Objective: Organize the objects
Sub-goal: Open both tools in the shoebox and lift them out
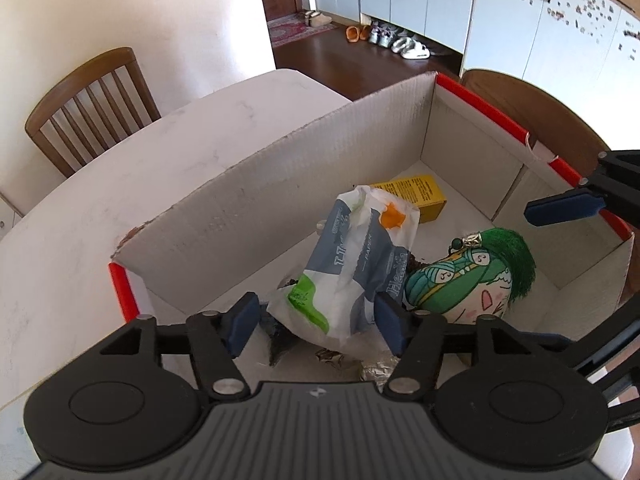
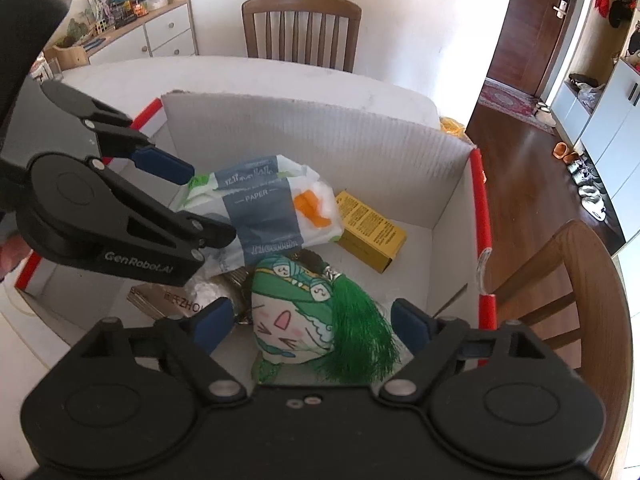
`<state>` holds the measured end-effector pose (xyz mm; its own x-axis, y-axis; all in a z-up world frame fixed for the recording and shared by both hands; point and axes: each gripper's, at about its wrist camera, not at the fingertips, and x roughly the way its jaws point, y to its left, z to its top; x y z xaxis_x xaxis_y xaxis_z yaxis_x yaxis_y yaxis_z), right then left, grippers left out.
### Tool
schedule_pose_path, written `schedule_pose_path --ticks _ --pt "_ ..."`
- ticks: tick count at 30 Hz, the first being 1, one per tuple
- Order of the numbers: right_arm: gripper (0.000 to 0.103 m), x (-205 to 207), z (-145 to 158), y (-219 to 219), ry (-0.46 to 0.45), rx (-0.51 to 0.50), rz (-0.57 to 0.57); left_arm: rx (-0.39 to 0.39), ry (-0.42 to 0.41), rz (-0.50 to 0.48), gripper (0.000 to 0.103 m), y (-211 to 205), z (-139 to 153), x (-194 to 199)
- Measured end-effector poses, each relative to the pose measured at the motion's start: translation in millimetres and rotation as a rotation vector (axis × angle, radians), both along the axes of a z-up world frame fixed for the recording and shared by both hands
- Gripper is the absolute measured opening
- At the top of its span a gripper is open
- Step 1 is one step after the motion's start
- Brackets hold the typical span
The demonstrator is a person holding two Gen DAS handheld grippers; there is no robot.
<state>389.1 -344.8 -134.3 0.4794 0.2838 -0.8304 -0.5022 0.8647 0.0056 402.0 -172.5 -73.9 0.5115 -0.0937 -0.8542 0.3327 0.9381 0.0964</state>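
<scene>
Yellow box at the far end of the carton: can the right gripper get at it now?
Probably yes. The yellow box lies uncovered on the carton floor, beyond the green-tasselled doll under the open right gripper; nothing overhangs it.

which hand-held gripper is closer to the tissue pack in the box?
Left. The left hand-held gripper straddles the tissue pack, jaws open; the right hand-held gripper sits beside it, around the green tasselled doll.

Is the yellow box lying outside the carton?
No, the yellow box lies on the floor inside the carton, behind the tissue pack.
</scene>
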Motion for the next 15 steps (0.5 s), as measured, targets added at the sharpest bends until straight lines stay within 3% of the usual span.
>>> schedule_pose_path --ticks 15 --pt "0.092 -26.1 34.1 -2.4 -0.074 0.018 -0.001 -0.053 -0.071 0.028 0.064 15.3 32.9 -32.3"
